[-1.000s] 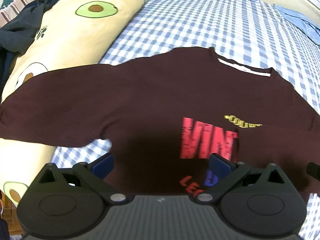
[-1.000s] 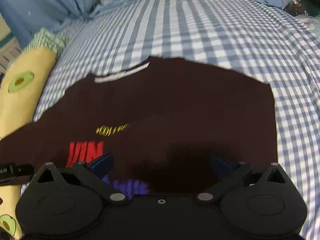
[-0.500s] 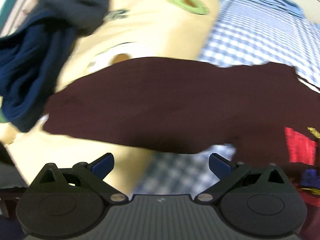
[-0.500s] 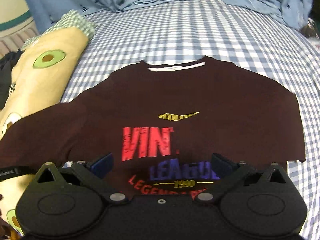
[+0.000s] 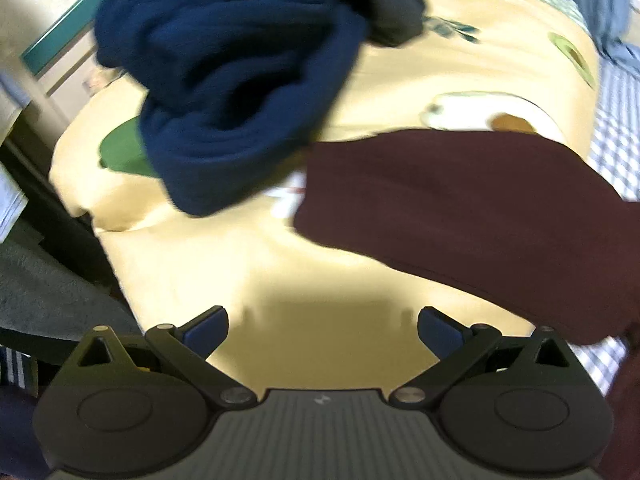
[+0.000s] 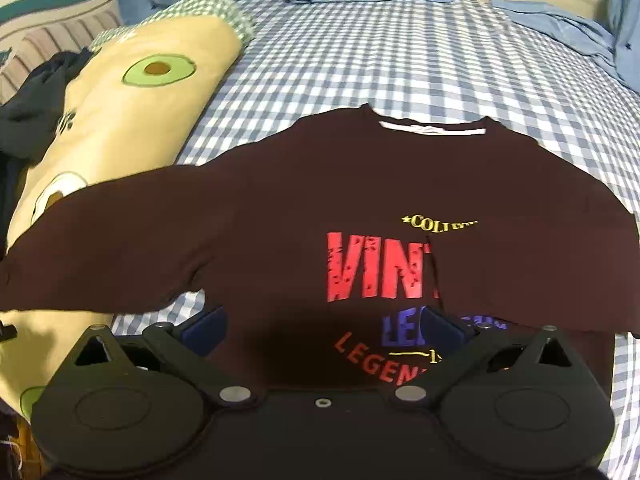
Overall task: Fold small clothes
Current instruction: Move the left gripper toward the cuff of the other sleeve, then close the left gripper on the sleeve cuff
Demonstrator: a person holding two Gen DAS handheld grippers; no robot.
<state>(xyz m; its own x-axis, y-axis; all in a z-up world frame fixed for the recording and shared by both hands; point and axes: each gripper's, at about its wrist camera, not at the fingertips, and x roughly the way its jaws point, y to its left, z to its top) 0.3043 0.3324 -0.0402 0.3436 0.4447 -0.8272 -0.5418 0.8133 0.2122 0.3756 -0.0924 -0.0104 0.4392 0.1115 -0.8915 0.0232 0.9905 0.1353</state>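
While I am watching the right wrist view, the maroon shirt (image 6: 280,216) is lying collar toward 12 o'clock, its sleeve (image 5: 460,200) stretching toward 9 o'clock onto the avocado pillow (image 6: 132,120). I am keeping the left gripper (image 5: 322,330) and right gripper (image 6: 322,330) spread wide, holding nothing.

Shirt (image 6: 280,216) was dark maroon, print in red, blue and yellow, white strip inside the collar. Bedsheet (image 6: 400,60) was blue-white check; pillow (image 6: 132,120) cream-yellow with green avocado motifs. Crumpled garment (image 5: 224,80) was navy; gripper pads (image 5: 204,326) blue.
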